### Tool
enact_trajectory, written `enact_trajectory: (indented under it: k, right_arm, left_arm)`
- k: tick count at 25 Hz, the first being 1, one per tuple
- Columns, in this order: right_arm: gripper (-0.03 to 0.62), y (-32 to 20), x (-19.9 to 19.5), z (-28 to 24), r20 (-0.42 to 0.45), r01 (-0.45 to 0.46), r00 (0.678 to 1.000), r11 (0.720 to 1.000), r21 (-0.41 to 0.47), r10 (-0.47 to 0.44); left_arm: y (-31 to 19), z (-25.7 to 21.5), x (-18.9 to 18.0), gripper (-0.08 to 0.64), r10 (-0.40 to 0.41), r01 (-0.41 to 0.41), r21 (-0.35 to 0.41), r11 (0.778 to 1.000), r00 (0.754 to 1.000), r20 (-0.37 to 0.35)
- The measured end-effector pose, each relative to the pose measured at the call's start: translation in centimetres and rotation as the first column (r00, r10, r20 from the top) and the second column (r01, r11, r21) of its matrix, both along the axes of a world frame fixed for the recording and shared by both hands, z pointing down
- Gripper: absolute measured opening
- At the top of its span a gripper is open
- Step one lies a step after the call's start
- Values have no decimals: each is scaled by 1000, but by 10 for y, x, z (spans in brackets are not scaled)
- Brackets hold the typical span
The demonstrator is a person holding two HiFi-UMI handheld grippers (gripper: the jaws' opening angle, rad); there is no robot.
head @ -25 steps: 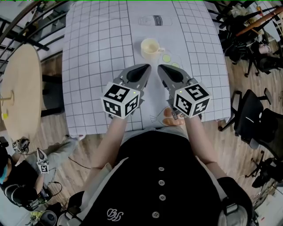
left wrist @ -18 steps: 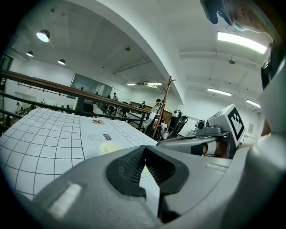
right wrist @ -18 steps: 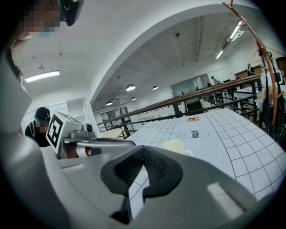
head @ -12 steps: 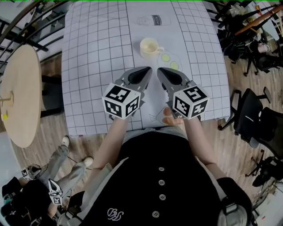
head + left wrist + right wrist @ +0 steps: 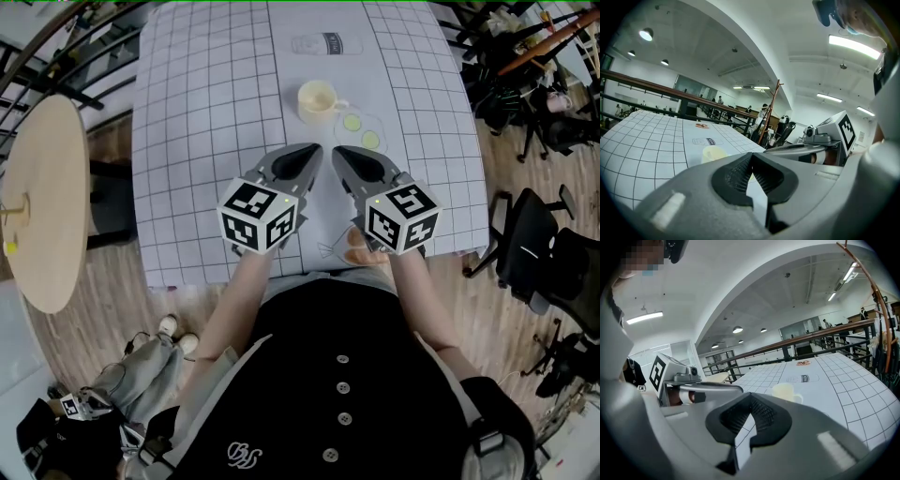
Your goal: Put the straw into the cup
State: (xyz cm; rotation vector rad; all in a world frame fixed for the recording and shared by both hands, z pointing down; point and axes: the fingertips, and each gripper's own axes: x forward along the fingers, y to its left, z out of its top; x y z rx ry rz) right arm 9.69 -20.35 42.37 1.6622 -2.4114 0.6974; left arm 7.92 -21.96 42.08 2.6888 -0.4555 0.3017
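Note:
A cream cup (image 5: 319, 100) with a handle stands upright on the grid-patterned tablecloth (image 5: 206, 112), beyond both grippers. My left gripper (image 5: 313, 151) and right gripper (image 5: 338, 151) hover side by side over the table's near edge, tips pointing at the cup. Both are shut with nothing between the pads. In the left gripper view the cup (image 5: 714, 153) sits just past the closed jaws (image 5: 751, 157). It also shows in the right gripper view (image 5: 785, 391) beyond those jaws (image 5: 751, 400). I can make out no straw in any view.
Two pale green discs (image 5: 361, 130) lie right of the cup, and a jar is printed on the cloth (image 5: 328, 43) farther back. A round wooden table (image 5: 42, 202) stands to the left, with office chairs (image 5: 544, 253) to the right. A person crouches on the floor (image 5: 84, 412).
Both grippers stay almost where they were. The person on the floor at lower left has shifted about.

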Motion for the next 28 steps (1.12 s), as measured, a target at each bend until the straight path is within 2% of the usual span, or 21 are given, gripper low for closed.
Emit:
enact_trajectory:
  k: [28]
  right_arm:
    - [0, 1, 2, 6, 17, -3, 1000, 1000, -20, 4]
  left_arm:
    - [3, 5, 1, -2, 7, -6, -15, 1000, 1000, 10]
